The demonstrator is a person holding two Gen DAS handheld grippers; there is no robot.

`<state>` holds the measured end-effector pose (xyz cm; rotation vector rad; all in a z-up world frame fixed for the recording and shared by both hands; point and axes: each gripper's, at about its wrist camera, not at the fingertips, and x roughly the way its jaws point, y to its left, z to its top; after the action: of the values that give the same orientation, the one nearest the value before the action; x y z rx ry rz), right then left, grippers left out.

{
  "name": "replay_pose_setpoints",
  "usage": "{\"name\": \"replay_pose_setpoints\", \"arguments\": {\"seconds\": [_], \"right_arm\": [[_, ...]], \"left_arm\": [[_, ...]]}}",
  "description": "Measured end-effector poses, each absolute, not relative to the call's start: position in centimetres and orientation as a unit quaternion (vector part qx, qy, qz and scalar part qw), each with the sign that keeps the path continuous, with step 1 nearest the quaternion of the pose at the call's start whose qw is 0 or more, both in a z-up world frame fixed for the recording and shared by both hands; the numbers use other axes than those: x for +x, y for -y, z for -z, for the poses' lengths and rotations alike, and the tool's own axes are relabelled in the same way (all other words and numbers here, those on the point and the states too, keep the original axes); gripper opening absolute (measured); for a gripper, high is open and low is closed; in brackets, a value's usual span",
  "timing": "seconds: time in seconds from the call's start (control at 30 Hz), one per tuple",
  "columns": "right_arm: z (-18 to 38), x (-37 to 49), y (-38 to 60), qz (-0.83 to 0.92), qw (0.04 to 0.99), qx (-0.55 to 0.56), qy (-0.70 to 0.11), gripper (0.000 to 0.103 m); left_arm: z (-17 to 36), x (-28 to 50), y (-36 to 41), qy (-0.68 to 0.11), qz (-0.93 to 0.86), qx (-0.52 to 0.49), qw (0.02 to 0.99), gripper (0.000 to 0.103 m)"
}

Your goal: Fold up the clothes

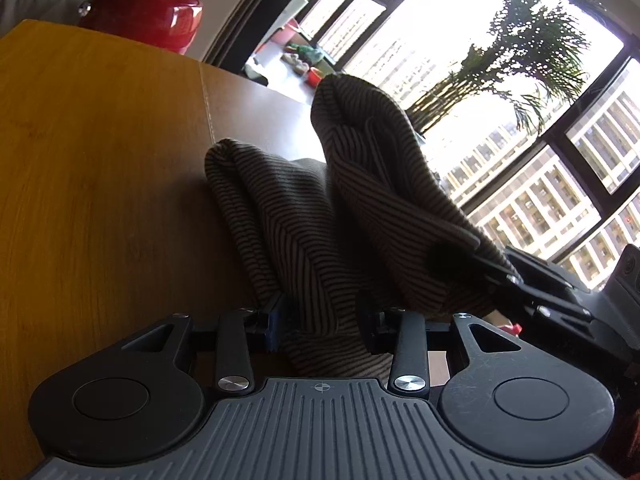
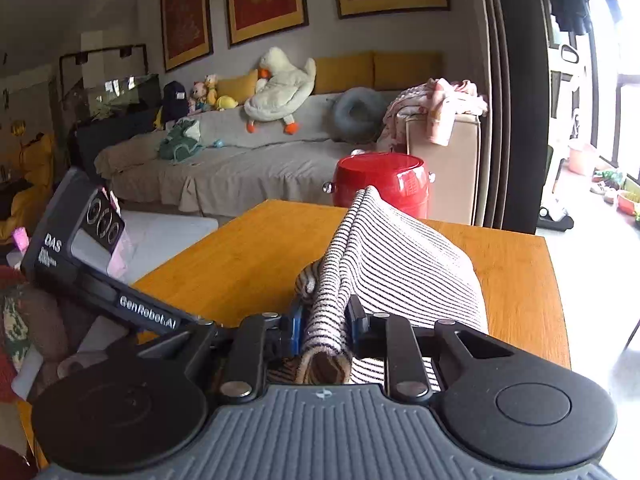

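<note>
Left wrist view. The left gripper [image 1: 324, 320] was seen with its jaws closed on a bunch of the striped cloth [image 1: 304, 216], which was pinched between the blue pads and spilled back over the gripper body. From the jaws the cloth was raised above the tabletop [image 1: 100, 184] in two folded ridges, a lower one at left and a taller peak at centre. A further corner of the cloth was held at right by the right gripper [image 1: 496, 276], whose black frame entered from the lower right edge. A red stool [image 1: 148, 8] was visible beyond the far edge of the tabletop, and a palm [image 1: 528, 56] was outlined against the bright window [image 1: 580, 168].

Right wrist view. The right gripper [image 2: 324, 324] was seen with its jaws shut narrowly on the cloth [image 2: 392, 264], a thick roll of which was squeezed between the pads and protruded toward the camera. Ahead of the jaws the cloth was lifted into a tent-like ridge, sloping down on the right toward the tabletop [image 2: 248, 248]. The left gripper [image 2: 100, 256], marked "GenRobot.AI", was seen at left, just beside the tabletop edge; its jaws were hidden in this view. The stool [image 2: 380, 180] stood behind the tabletop, and a sofa [image 2: 240, 160] bearing a plush duck [image 2: 284, 84] ran along the wall.
</note>
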<state>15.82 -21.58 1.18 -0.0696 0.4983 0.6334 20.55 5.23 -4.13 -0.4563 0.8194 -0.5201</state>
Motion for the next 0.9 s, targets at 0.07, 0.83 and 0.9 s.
{"name": "replay_pose_setpoints", "arguments": {"seconds": [0.07,0.83,0.9], "right_arm": [[-0.3,15.8,20.7,-0.318,0.912,-0.057,-0.253,0.020],[1.7,11.3,17.7,-0.338,0.903,-0.162,-0.208,0.054],[1.4,10.9,19.3,-0.332,0.911,-0.134,-0.206,0.062]], "left_arm": [[3.5,20.2,-5.8,-0.380,0.226,-0.203,0.874,0.042],[1.4,21.8,0.4,-0.385,0.249,-0.143,0.877,0.061],[1.6,22.0,0.6,-0.379,0.249,-0.140,0.880,0.054]]}}
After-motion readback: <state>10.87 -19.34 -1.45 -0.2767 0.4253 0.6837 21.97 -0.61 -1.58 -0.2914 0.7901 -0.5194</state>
